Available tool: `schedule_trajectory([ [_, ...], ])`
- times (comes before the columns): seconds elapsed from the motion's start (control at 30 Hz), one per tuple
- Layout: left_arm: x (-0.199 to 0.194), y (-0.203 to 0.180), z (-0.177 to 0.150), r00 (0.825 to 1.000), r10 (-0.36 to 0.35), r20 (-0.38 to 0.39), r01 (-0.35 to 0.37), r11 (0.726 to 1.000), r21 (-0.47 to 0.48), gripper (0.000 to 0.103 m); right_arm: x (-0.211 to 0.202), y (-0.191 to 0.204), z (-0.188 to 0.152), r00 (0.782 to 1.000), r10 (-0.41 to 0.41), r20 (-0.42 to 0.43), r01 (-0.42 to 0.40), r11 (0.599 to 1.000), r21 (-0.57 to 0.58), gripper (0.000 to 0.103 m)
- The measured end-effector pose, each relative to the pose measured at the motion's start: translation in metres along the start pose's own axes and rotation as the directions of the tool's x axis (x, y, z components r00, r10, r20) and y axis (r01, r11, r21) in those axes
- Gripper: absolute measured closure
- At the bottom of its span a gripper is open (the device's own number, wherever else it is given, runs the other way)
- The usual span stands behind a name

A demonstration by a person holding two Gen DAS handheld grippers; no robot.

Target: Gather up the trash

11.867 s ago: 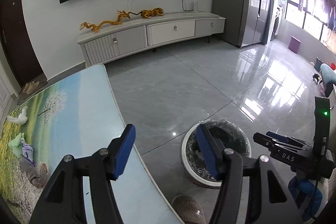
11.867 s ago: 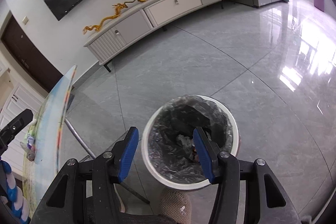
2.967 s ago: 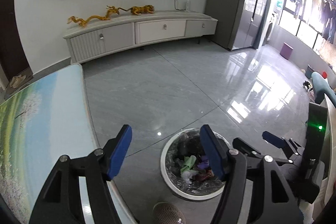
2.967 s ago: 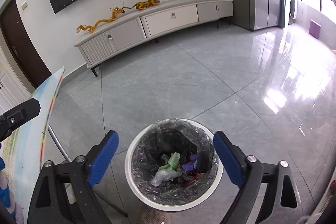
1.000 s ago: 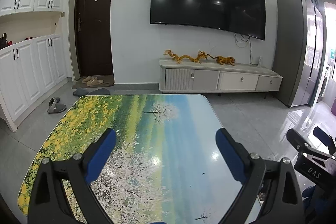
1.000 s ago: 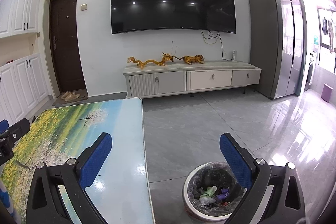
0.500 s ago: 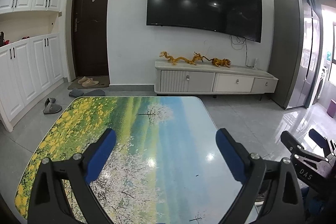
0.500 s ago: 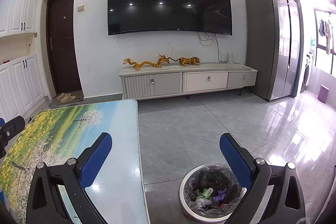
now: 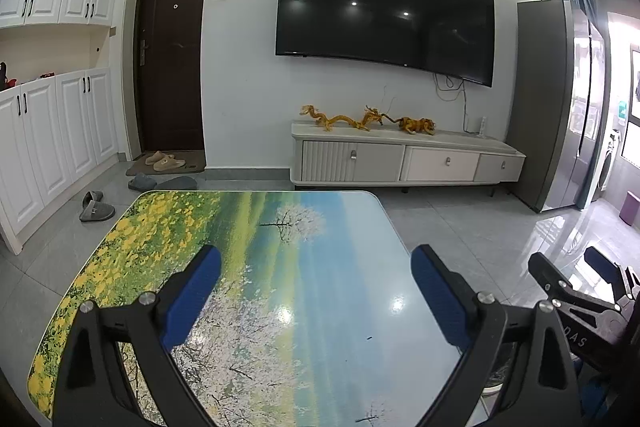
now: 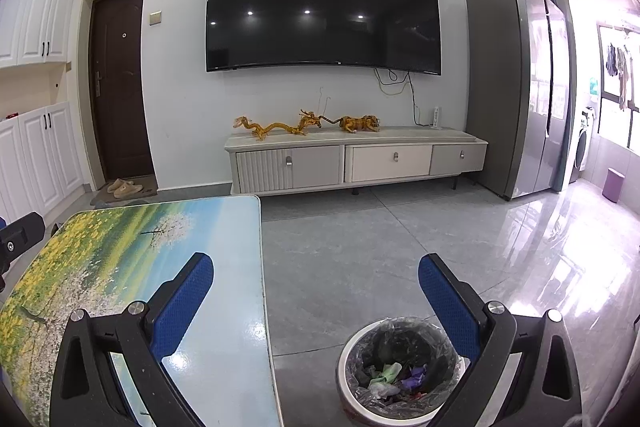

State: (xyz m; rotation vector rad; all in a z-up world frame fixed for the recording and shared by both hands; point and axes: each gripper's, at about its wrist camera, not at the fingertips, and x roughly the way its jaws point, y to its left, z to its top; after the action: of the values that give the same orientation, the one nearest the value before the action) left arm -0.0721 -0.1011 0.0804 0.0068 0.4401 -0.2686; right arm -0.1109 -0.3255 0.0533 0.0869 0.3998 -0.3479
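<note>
My left gripper (image 9: 316,275) is open and empty above the table (image 9: 256,247) with the landscape print. No trash shows on the table top. My right gripper (image 10: 316,283) is open and empty, held over the table's right edge (image 10: 240,307) and the floor. The white bin (image 10: 400,375) with a black liner stands on the floor below the right gripper. Crumpled green, purple and white trash (image 10: 394,377) lies inside it. The right gripper also shows at the right edge of the left wrist view (image 9: 580,291).
A TV cabinet (image 10: 356,159) with golden dragon figures (image 10: 280,125) stands against the far wall under a large TV (image 10: 324,7). A grey fridge (image 10: 516,87) is at the right. White cupboards (image 9: 52,131), a dark door (image 9: 172,59) and slippers (image 9: 96,205) are at the left.
Both grippers have risen from over the bin and turned to face the room and the table. Trash that lay on the table earlier is now in the bin.
</note>
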Motion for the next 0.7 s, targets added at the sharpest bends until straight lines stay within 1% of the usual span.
schedule_trajectory([
  [0.7, 0.0008, -0.0015, -0.0014, 1.000, -0.012, -0.007, 0.012, 1.000, 0.003, 0.007, -0.0033, -0.0029, -0.0006, 1.000, -0.017, 0.017, 0.017, 1.000, 0.001, 0.000],
])
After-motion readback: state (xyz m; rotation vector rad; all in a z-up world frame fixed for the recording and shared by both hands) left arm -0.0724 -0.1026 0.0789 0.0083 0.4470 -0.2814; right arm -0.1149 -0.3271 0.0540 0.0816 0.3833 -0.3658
